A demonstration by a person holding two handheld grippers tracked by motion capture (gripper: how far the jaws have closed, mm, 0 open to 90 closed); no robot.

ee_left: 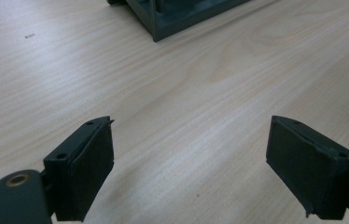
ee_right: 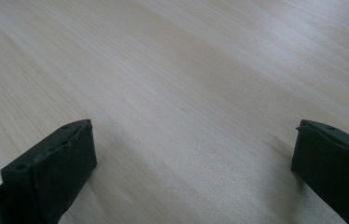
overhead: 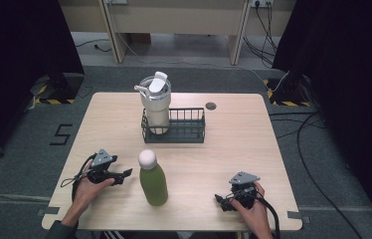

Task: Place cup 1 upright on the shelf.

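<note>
Two tongs gaping, left tongs (overhead: 123,175) near green bottle (overhead: 153,182)

One readable sign: a number on the floor

On the grey floor (overhead: 20,149), left of the table (overhead: 233,164), a black "5" (overhead: 60,134) is marked. Black-and-yellow striped tape (overhead: 54,101) lies on the floor at both far corners, but it has no words. The bottles and the rack carry no label that can be read.
</note>
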